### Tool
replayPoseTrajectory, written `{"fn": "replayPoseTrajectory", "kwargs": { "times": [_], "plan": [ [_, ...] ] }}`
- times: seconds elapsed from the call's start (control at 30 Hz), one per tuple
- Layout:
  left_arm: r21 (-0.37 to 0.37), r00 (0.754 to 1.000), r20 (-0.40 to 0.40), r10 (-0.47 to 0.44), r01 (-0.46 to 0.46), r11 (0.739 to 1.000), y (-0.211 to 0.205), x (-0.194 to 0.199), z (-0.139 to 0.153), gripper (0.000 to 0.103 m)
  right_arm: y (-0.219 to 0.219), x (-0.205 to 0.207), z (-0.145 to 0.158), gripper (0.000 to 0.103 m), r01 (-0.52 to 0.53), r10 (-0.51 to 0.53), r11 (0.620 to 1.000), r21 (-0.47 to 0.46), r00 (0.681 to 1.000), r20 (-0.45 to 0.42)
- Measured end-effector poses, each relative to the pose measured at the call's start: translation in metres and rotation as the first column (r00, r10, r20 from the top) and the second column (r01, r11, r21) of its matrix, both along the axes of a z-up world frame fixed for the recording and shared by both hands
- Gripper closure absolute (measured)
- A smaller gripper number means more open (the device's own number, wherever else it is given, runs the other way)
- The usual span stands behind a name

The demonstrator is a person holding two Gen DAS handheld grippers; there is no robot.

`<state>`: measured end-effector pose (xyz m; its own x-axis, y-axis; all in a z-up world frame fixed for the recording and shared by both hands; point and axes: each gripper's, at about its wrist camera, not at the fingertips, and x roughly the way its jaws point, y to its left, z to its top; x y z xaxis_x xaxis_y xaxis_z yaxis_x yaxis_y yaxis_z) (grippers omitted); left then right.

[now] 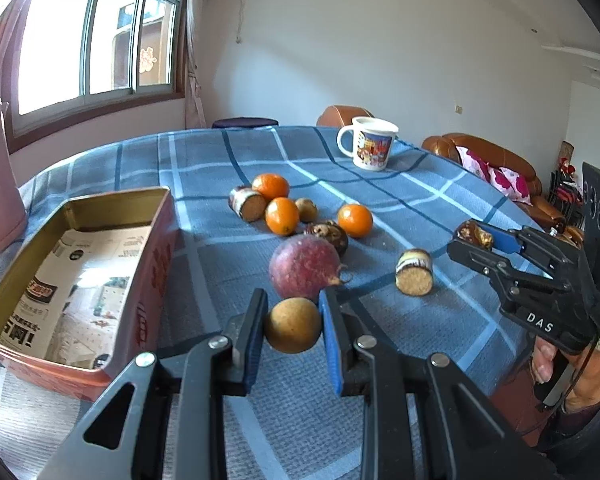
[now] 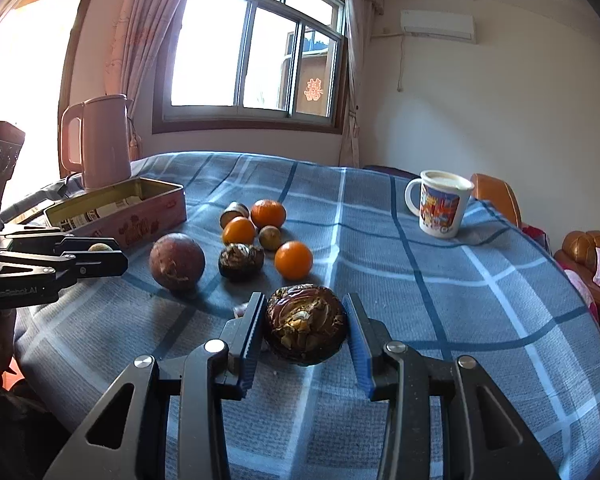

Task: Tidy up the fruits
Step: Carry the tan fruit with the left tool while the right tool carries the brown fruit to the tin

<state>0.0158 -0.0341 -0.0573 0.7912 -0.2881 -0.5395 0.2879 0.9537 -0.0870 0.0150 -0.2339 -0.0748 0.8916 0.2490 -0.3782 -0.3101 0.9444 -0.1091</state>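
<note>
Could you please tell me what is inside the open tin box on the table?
Inside the tin box only printed paper lining the bottom shows, with no fruit on it. Its near wall hides a strip of the floor, and whatever lies under the paper is covered.

A large window [image 2: 252,60] with sliding panes and a dark wooden frame is the room's main light source; bright daylight pours through it, blowing out the glass. A red paper cut-out sticks to its right pane. Pale pink curtains [image 2: 140,40] hang at both sides of the window. To the right of the window, high on the white wall [image 2: 500,100], sits a white air conditioner [image 2: 438,24], with a thin cord running down below it. Below the window stands the tabletop [image 2: 420,280], covered in a blue checked cloth. Beyond the tabletop, away from the window, is a brown leather sofa [image 1: 496,156] with pink floral cushions [image 1: 508,180].
</note>
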Motion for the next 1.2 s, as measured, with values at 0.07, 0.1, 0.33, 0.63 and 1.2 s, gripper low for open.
{"fn": "replayPoseTrajectory", "kwargs": {
  "times": [0.07,0.1,0.33,0.63,1.2],
  "plan": [
    [0.001,1.0,0.013,0.001,-0.001,1.0,0.0,-0.002,0.002,0.075,0.002,0.0,0.002,0.062,-0.003,0.003,1.0,-0.003,1.0,0.007],
    [0.0,1.0,0.02,0.002,-0.002,1.0,0.0,-0.002,0.004,0.075,0.004,0.0,0.003,0.062,-0.005,0.005,1.0,-0.004,1.0,0.01],
    [-0.002,0.998,0.053,0.027,-0.027,1.0,0.007,-0.004,0.011,0.075,0.015,0.0,0.012,0.062,-0.025,0.025,1.0,-0.015,0.999,0.037],
    [-0.004,0.992,0.1,0.081,-0.081,0.997,0.021,-0.007,0.023,0.075,0.034,0.003,0.02,0.062,-0.061,0.062,0.998,-0.027,0.996,0.056],
    [0.004,0.978,0.14,0.155,-0.157,0.988,0.044,-0.003,0.039,0.075,0.07,0.017,0.048,0.062,-0.142,0.147,0.988,-0.054,0.984,0.098]
  ]
}}
